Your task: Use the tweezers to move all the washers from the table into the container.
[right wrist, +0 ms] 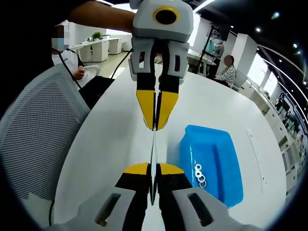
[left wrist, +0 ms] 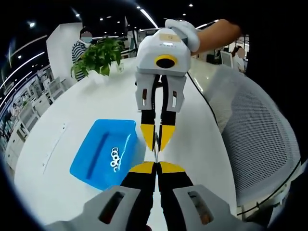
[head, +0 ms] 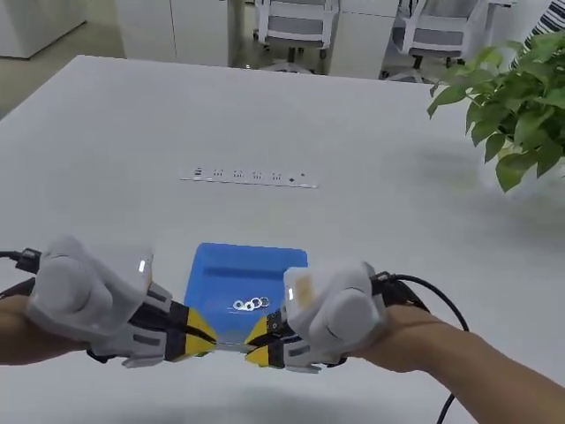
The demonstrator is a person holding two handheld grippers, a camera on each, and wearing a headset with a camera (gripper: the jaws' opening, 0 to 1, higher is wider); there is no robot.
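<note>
Steel tweezers [right wrist: 154,148] between yellow-tipped fingers [right wrist: 166,107]

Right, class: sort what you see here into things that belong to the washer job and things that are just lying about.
Belongs to the job:
tweezers, gripped by both sets of jaws
washers, lying in the container
blue container
left gripper
right gripper

Just lying about:
potted plant
socket strip on the table
mesh chair

On the bench: one left gripper [head: 212,334], one right gripper [head: 248,341], one tweezers [right wrist: 154,144], one container [head: 212,265], about four washers [head: 251,305], one plant [head: 521,106], one socket strip [head: 247,177].
</note>
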